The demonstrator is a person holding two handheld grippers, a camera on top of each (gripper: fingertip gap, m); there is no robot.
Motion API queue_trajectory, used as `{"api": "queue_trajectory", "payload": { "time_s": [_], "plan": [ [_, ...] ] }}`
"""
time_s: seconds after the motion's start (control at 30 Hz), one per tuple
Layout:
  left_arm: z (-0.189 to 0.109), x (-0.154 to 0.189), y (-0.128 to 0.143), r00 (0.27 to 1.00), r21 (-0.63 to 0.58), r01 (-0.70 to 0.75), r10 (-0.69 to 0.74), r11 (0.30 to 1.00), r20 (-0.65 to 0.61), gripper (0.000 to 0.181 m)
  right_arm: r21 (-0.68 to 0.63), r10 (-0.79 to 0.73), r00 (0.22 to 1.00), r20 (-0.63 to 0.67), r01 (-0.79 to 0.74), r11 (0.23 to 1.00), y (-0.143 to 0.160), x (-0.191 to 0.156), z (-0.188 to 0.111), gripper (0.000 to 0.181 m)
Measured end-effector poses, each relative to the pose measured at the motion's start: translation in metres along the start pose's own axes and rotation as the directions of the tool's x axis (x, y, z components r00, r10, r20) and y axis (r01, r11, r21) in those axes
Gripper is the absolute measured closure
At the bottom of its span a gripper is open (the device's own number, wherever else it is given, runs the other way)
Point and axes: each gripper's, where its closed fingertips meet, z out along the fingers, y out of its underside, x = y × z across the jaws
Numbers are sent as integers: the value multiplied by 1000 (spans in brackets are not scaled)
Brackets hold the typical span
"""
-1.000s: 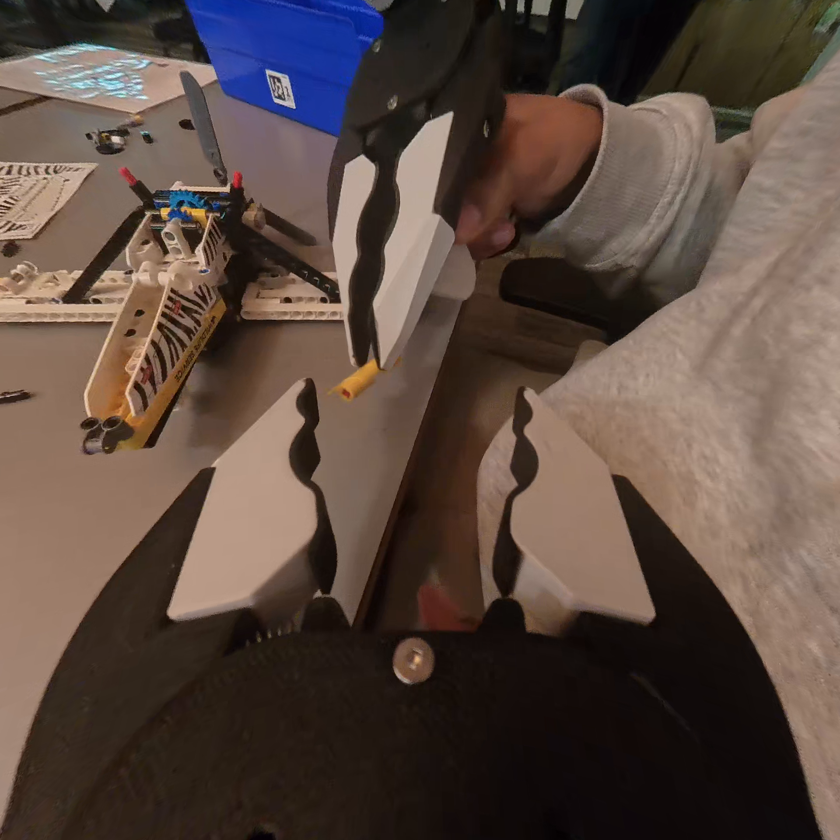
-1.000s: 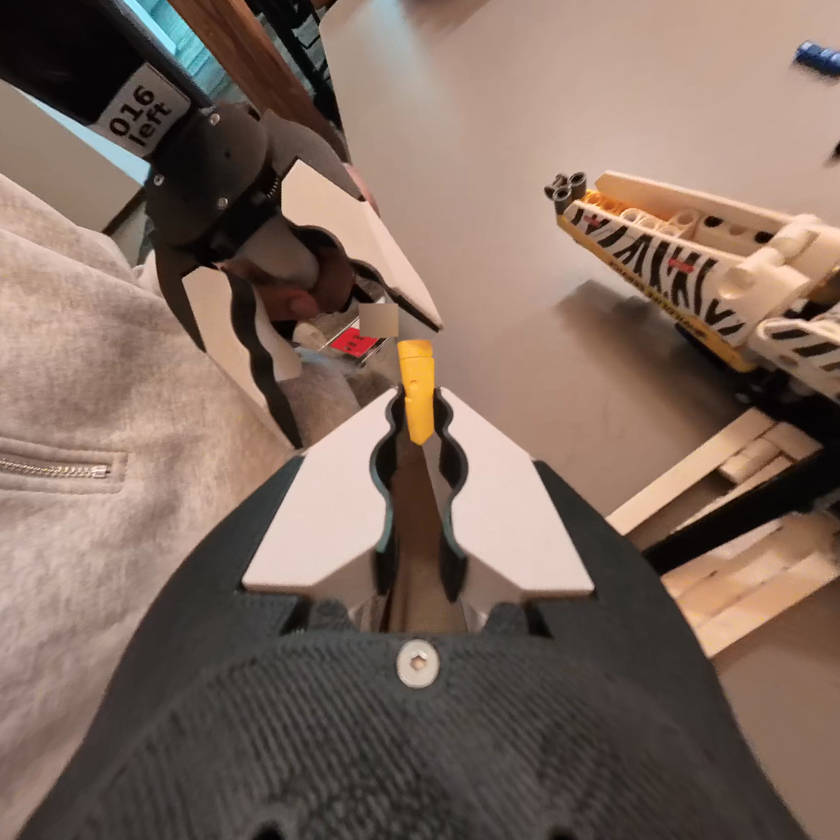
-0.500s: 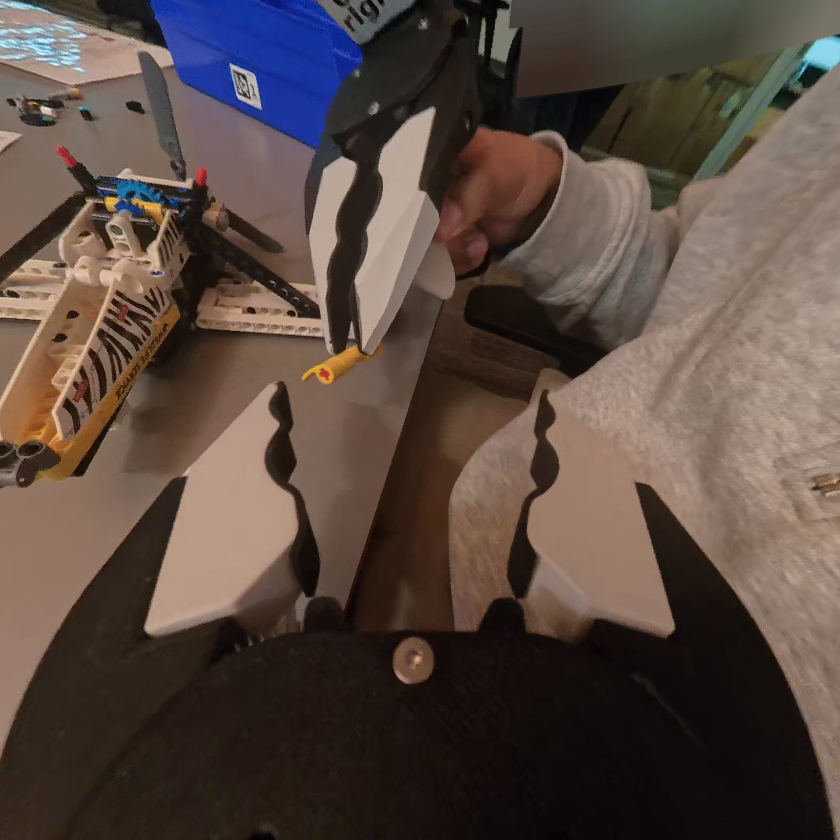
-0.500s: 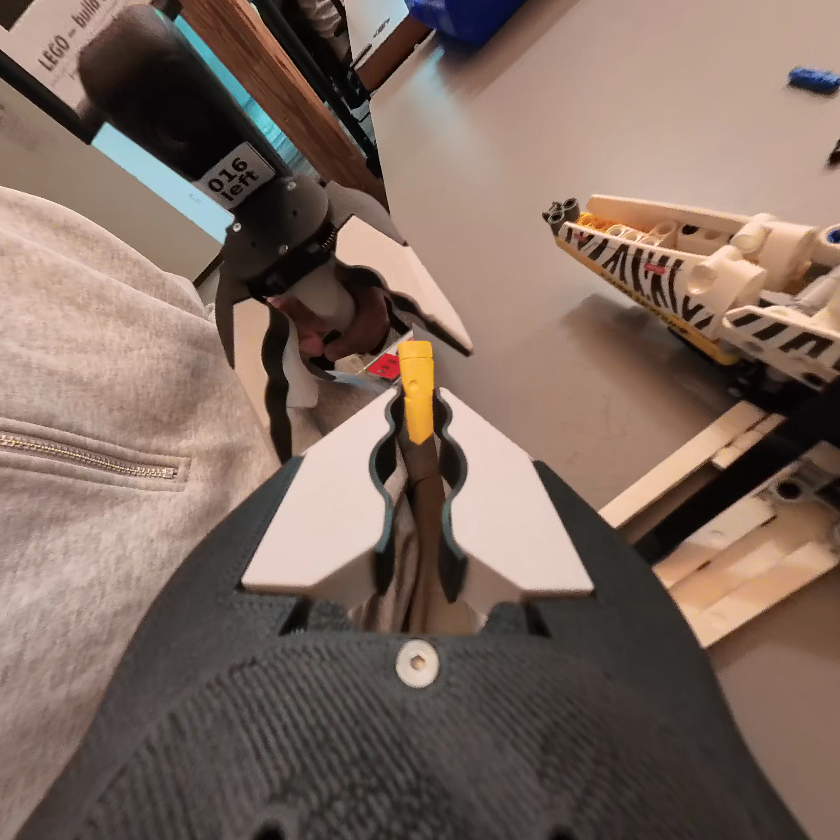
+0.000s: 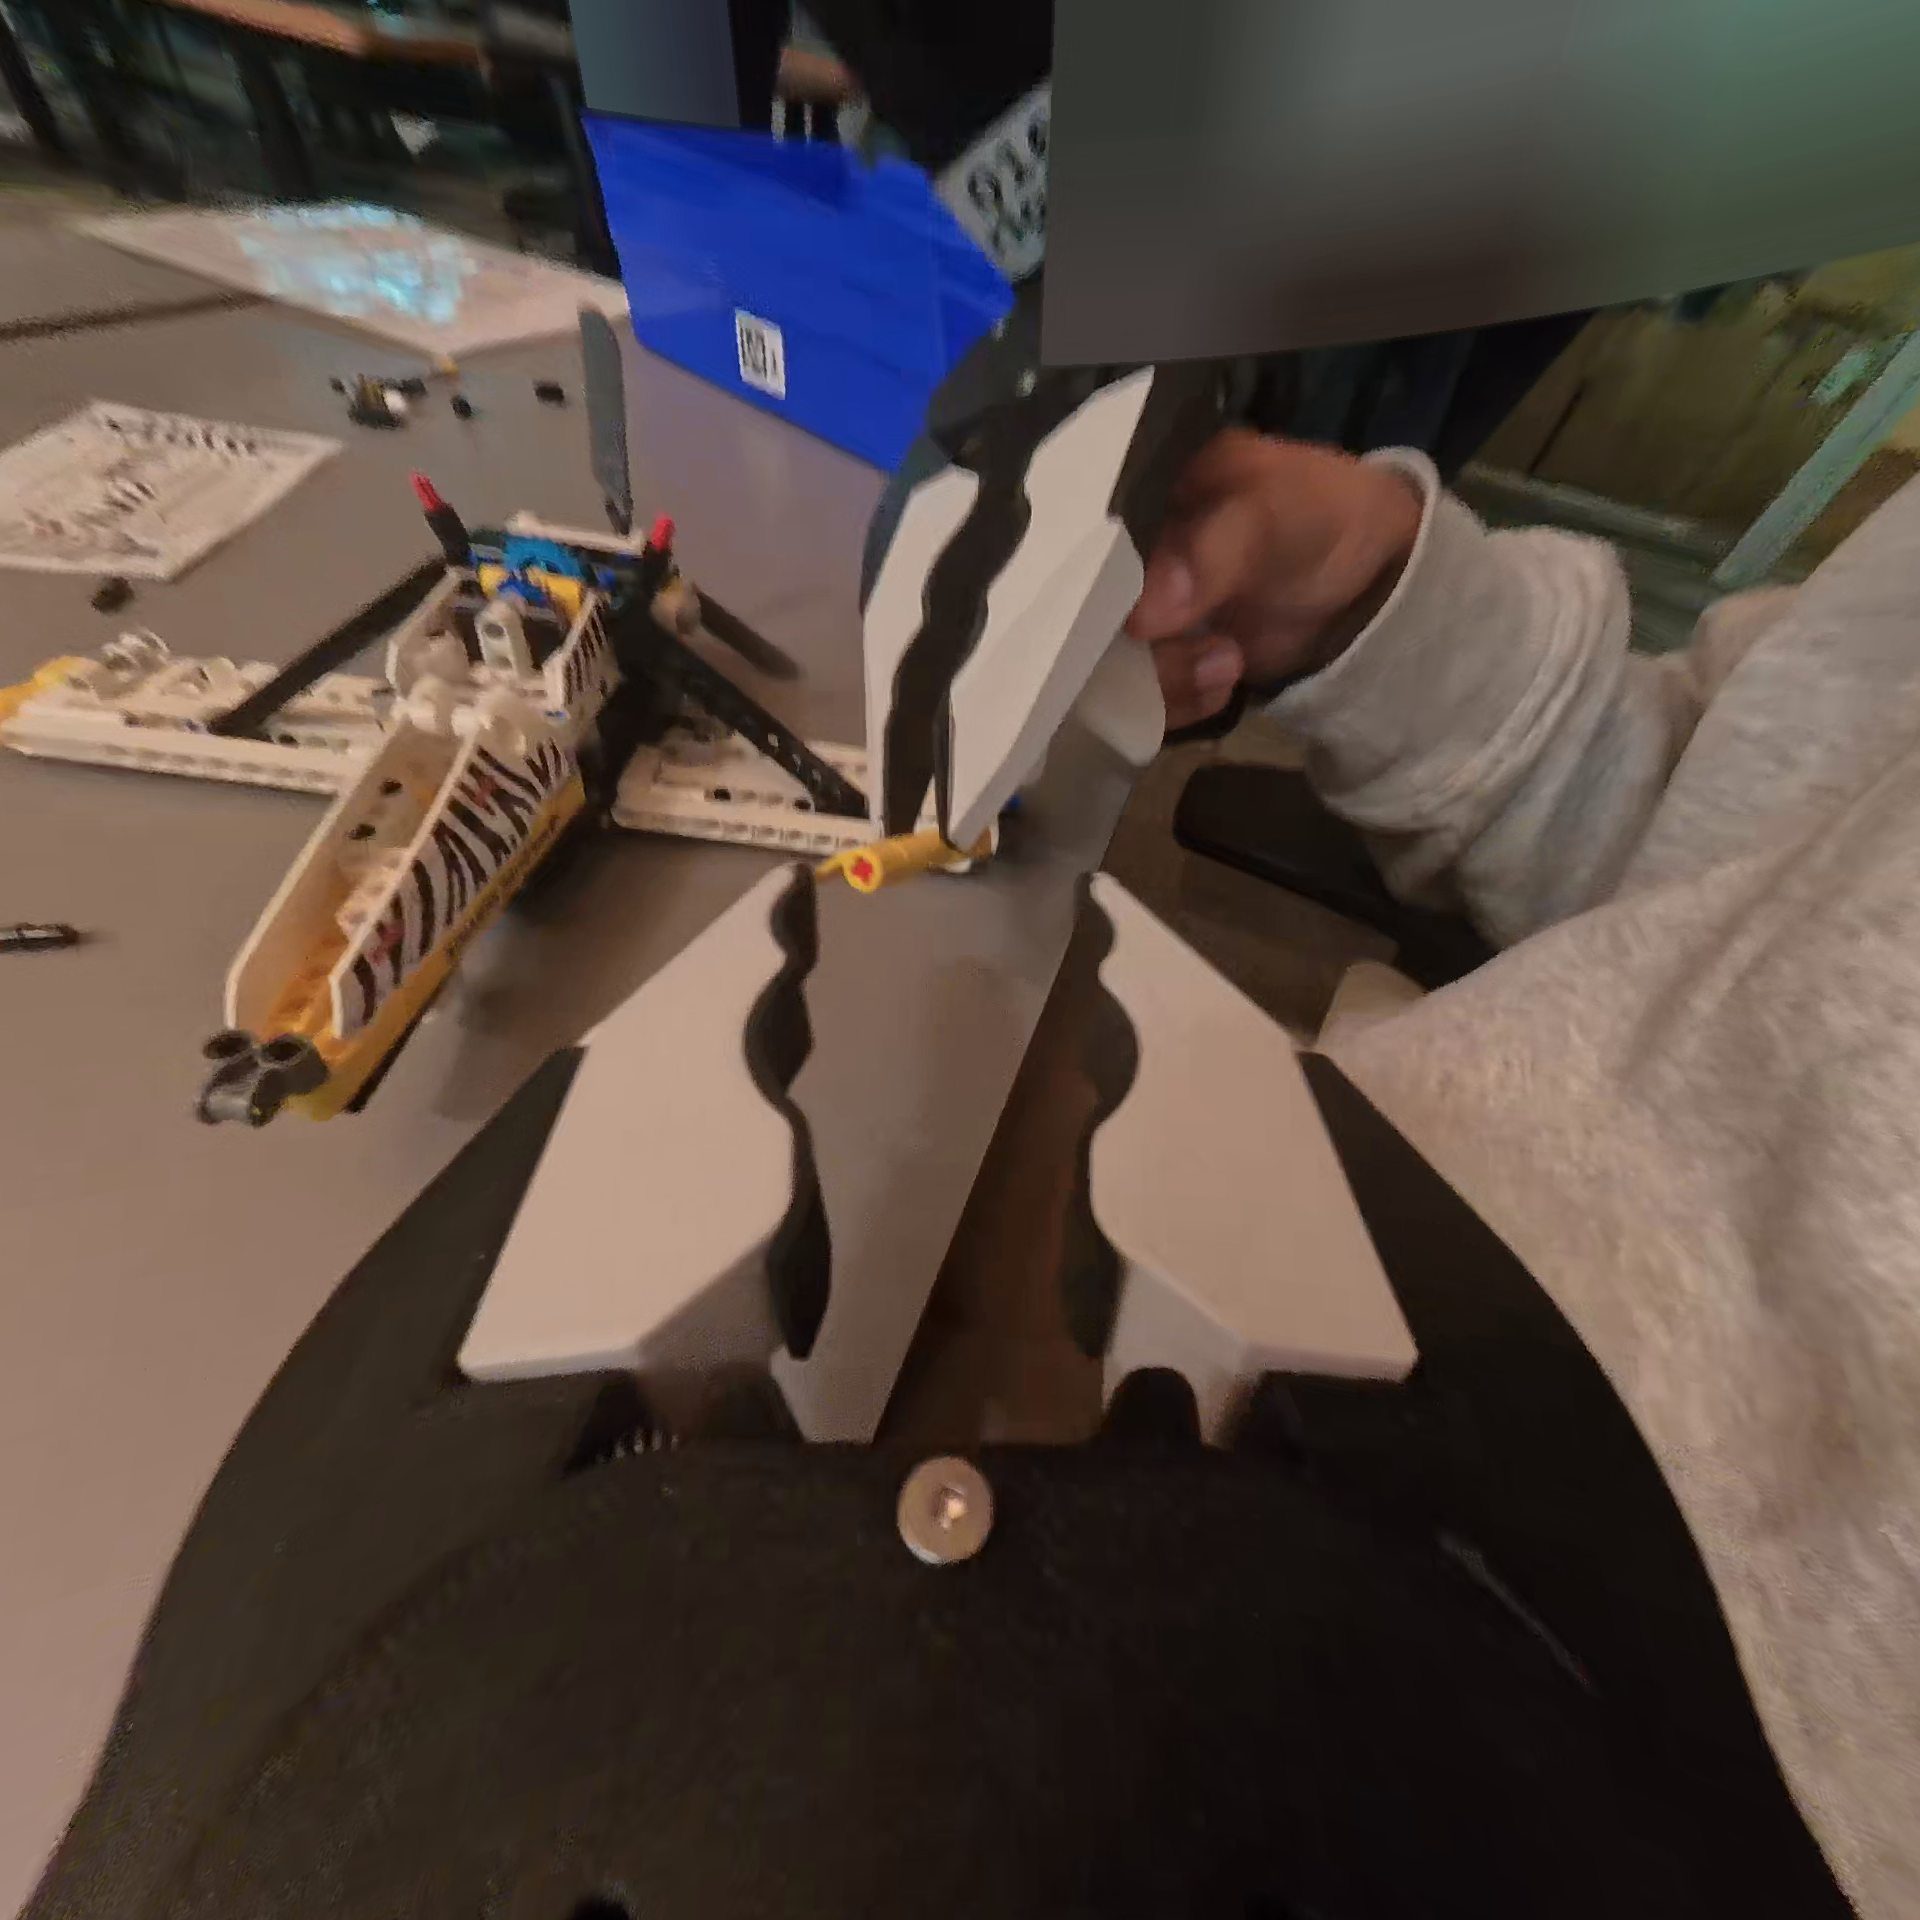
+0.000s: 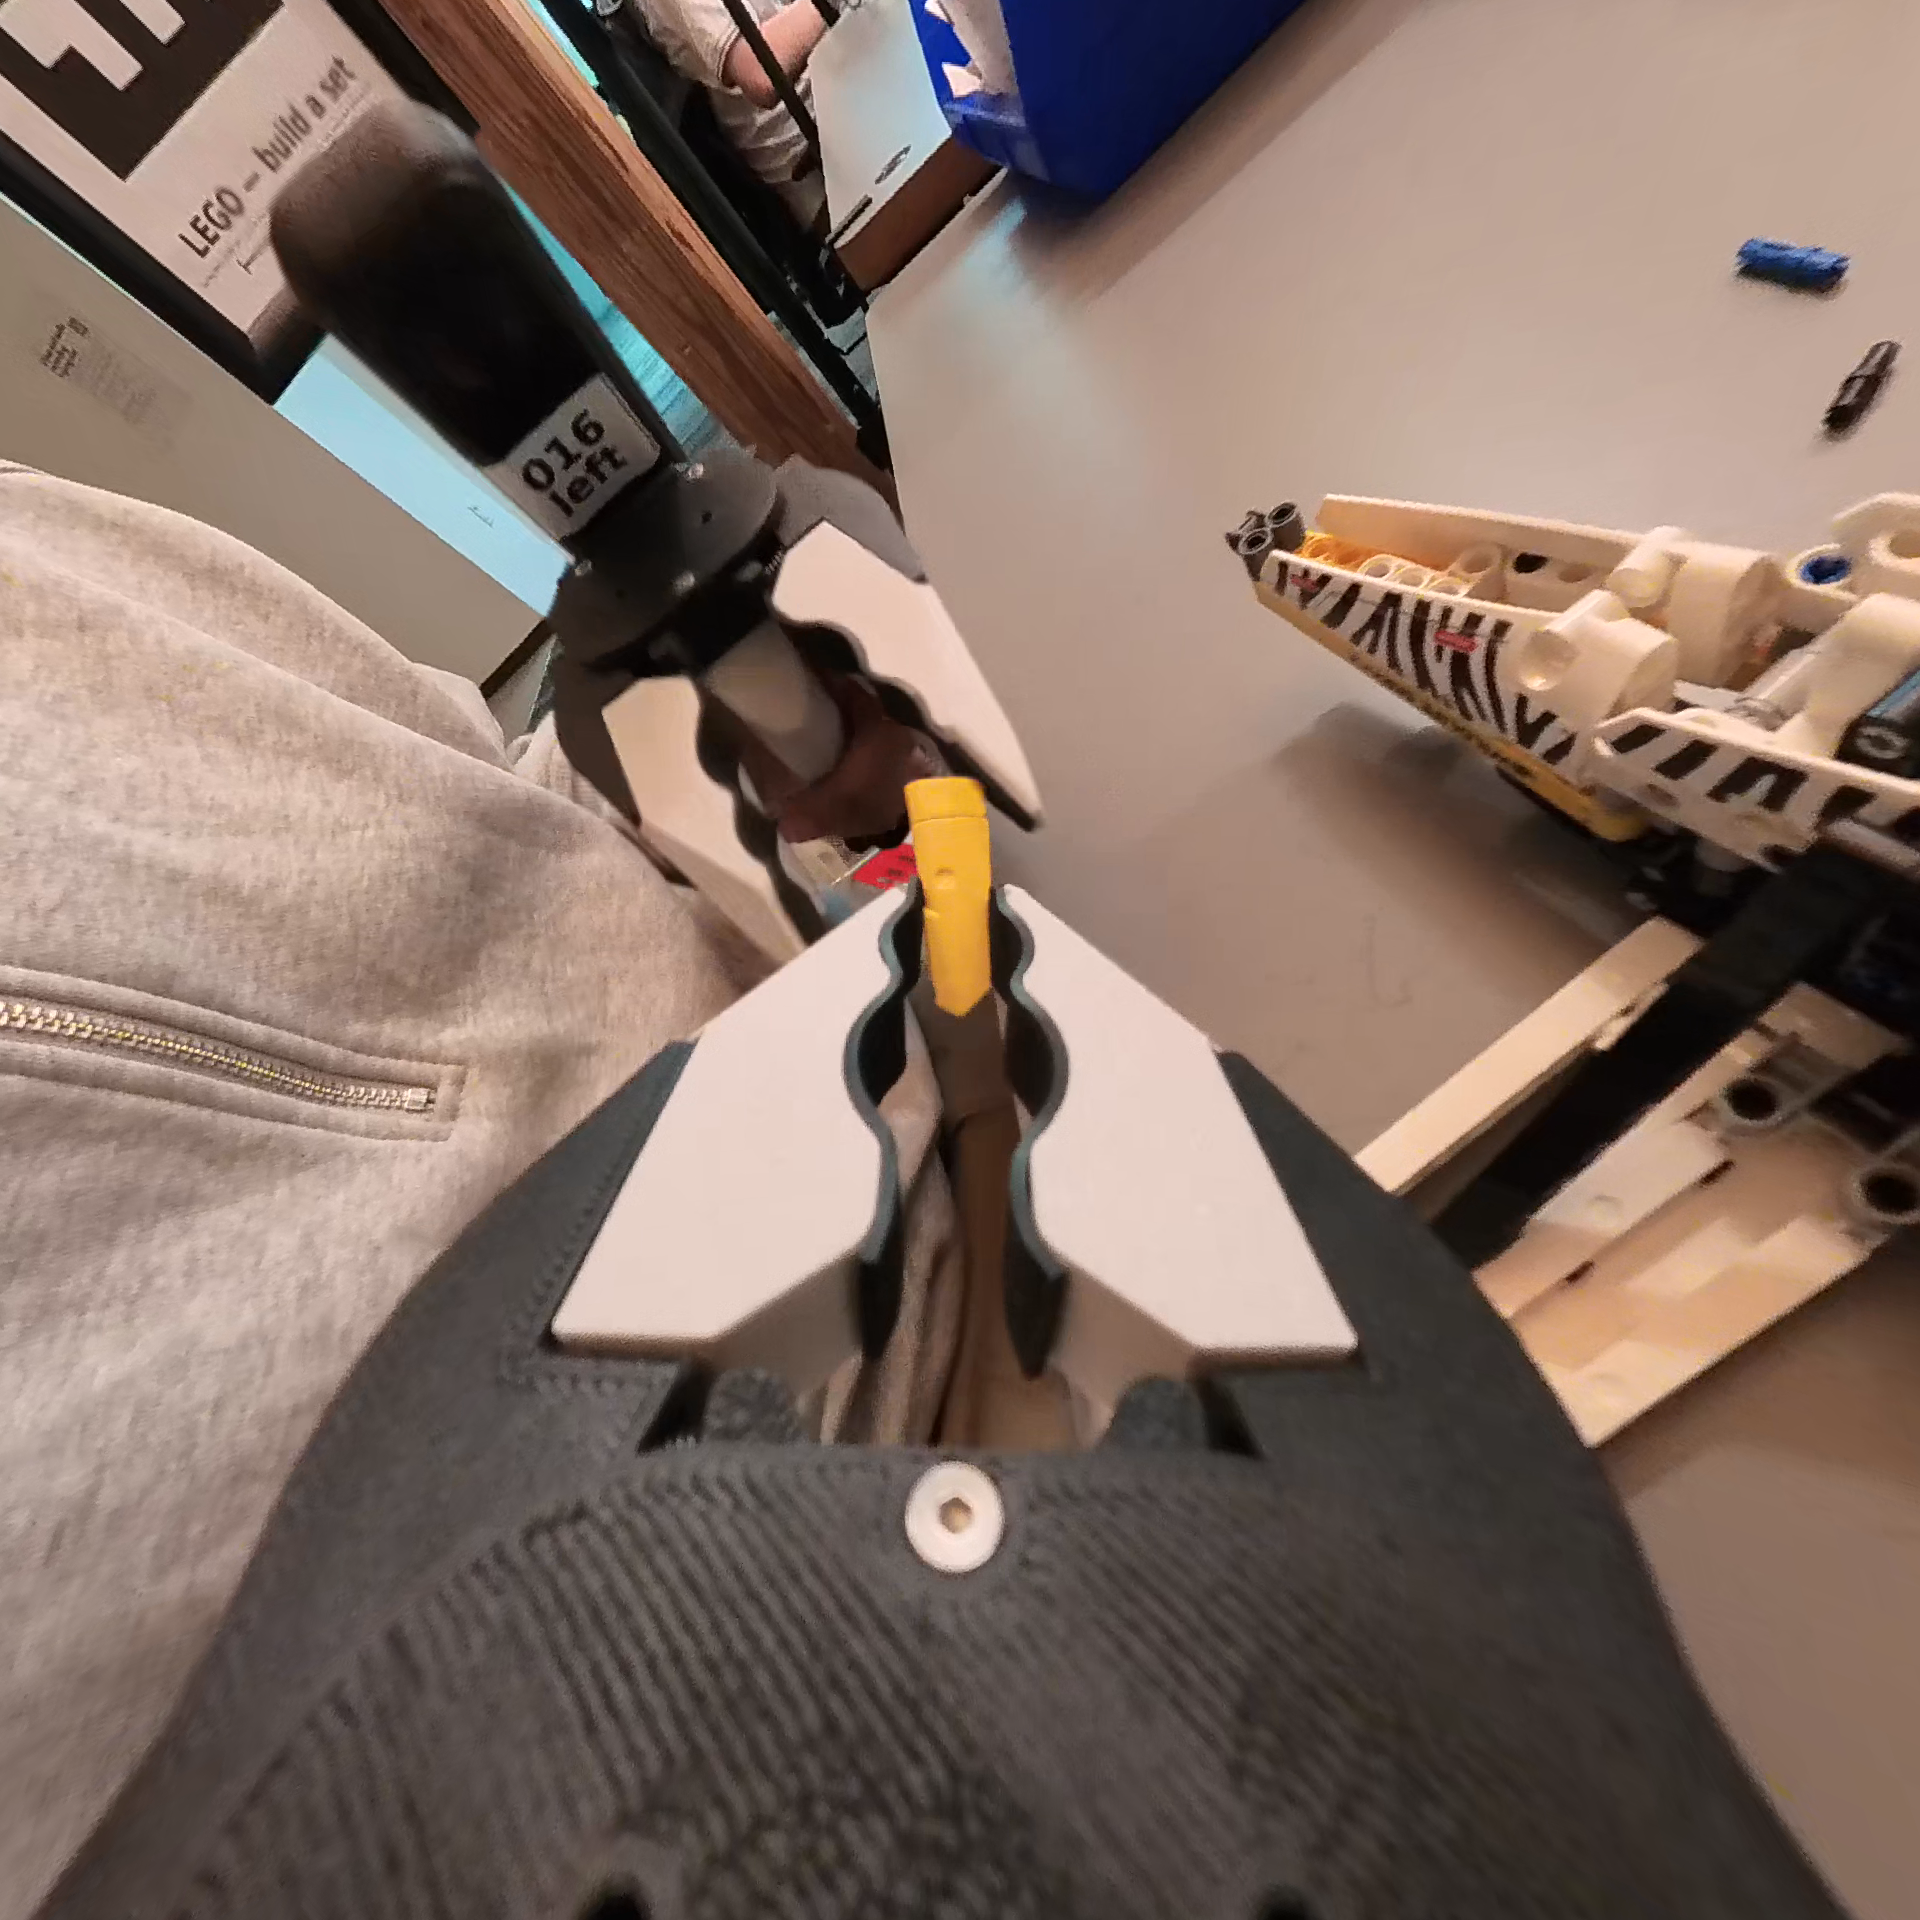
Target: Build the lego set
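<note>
On my far left in the left wrist view lies a printed sheet (image 5: 145, 499) on the grey table (image 5: 156, 1299), with small dark bits scattered near it. Next comes the model (image 5: 436, 831): a white and yellow body with zebra stripes, black beams and white wing plates, resting flat on the table. Behind it stands a blue bin (image 5: 790, 281).

Right of the model, my right gripper (image 5: 940, 821) points down over the table edge, its fingers clamped on a yellow piece (image 5: 894, 860) that sticks out toward the model without touching it. My left gripper (image 5: 945, 914) sits just below that piece with its jaws parted and nothing between them.

In the right wrist view, my grey sweatshirt (image 6: 208, 883) fills the left side, then the left gripper (image 6: 821, 821) hangs with fingers spread, close behind the yellow piece (image 6: 951, 894) pinched at my right gripper's (image 6: 954, 935) tips. The model (image 6: 1558, 675) lies to the right, well apart, and a blue piece (image 6: 1792, 260) lies beyond it.
</note>
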Motion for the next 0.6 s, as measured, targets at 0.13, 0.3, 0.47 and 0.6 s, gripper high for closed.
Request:
{"api": "queue_trajectory", "payload": {
  "time_s": [0.13,0.3,0.47,0.6],
  "plan": [
    [-5,-1,-2,1000,1,2,-2,1000,-28,144,-22,57,998,31,-57,998,5,-1,2,171],
    [-4,-3,7,999,-50,-42,42,998,-5,162,-79,124,988,94,-117,990,18,-4,6,171],
    [-4,-2,6,999,-40,-25,24,999,-24,163,-68,136,984,116,-129,989,16,-6,5,171],
    [-4,-5,6,999,-45,18,-19,999,-28,164,-6,152,976,156,-153,988,7,-8,0,177]
  ]
}}
